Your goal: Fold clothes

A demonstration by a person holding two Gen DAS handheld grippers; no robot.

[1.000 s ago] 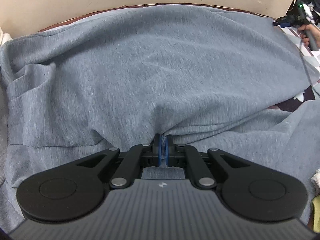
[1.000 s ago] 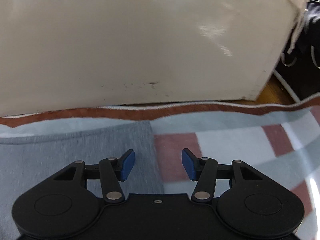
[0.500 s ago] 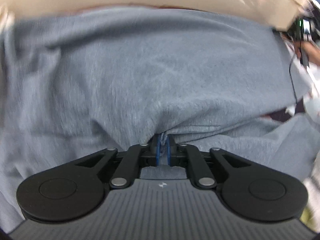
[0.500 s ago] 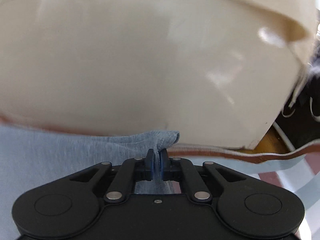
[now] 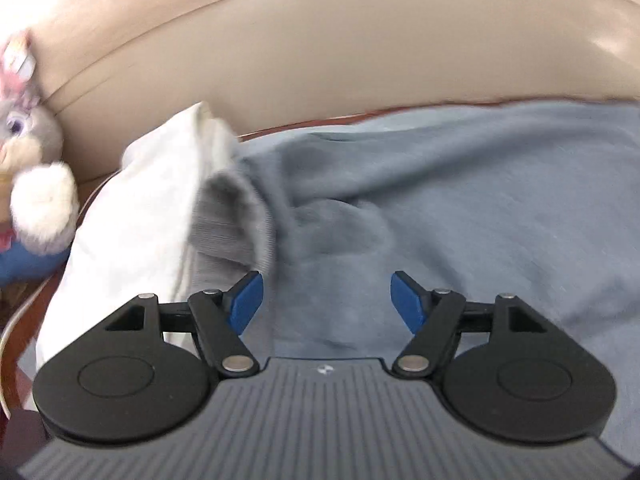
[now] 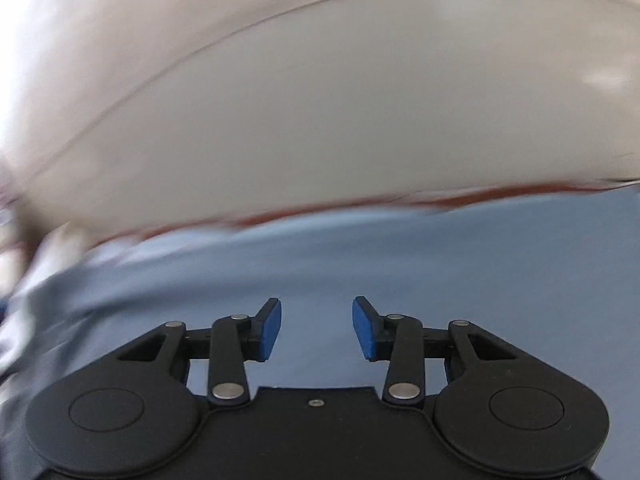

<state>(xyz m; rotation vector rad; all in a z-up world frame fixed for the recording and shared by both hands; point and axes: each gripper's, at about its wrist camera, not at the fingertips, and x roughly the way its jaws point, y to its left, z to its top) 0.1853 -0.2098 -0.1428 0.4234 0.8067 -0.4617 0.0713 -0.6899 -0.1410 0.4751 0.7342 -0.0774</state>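
- Both grippers have let go of the grey sweatshirt [image 5: 460, 208] since half a second ago.
- Left gripper [image 5: 326, 300]: blue pads spread wide, empty, above the sweatshirt's rumpled part; a ribbed cuff [image 5: 232, 220] lies just beyond its left pad.
- Right gripper [image 6: 317, 328]: parted, empty, over smooth cloth.
- White pillow [image 5: 140, 216] touches the sweatshirt's left edge.

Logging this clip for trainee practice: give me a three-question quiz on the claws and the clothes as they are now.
1. True or false: the left claw grips the grey sweatshirt.
2. What lies left of the sweatshirt in the left wrist view? A) white cloth B) red towel C) black jacket
3. Fill in: the right claw is ____ above the sweatshirt.

Key: 1 false, its jaws stand apart, nothing between them. 2 A, the white cloth, beside a plush toy. 3 open.
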